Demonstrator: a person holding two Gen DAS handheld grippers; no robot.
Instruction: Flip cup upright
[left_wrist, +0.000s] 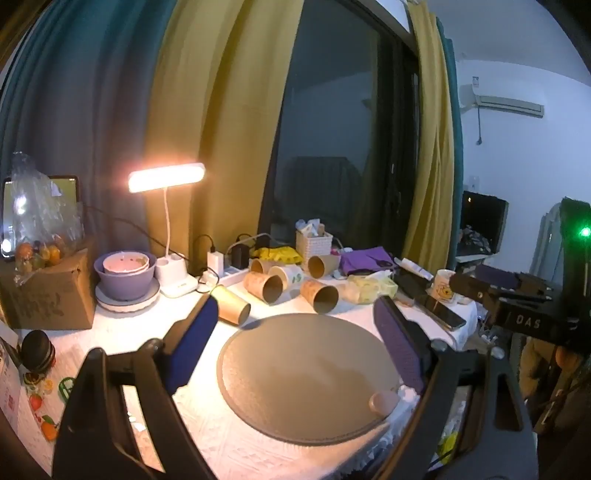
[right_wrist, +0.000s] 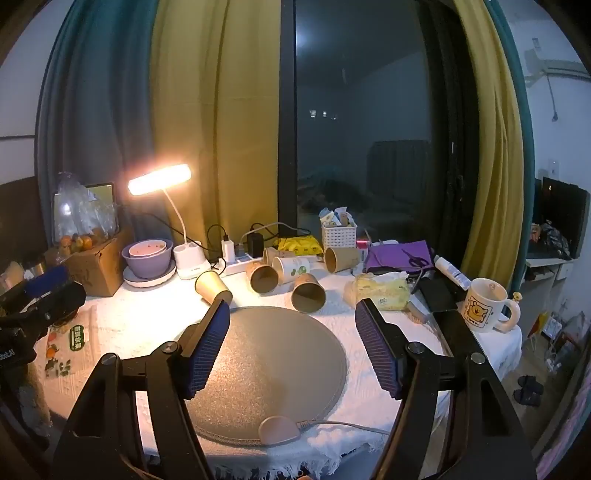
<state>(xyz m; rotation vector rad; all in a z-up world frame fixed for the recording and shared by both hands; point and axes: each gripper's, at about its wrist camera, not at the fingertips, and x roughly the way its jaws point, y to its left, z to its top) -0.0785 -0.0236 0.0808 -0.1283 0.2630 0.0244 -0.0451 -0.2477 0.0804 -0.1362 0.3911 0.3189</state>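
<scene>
Six paper cups (right_wrist: 309, 291) lie on their sides behind a round grey mat (right_wrist: 273, 365) on a white tablecloth (right_wrist: 129, 325): five brown, one white with green print (right_wrist: 293, 268). Both the left gripper (left_wrist: 295, 332) and right gripper (right_wrist: 291, 343) hover over the mat with jaws spread wide, holding nothing (one lit desk lamp (right_wrist: 159, 180) stands behind).

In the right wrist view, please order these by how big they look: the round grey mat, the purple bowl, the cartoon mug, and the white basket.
1. Round grey mat, clearly largest.
2. Purple bowl and cartoon mug: about alike; the mug sits nearer the camera, so unsure.
3. White basket, smallest, though farthest back.
</scene>
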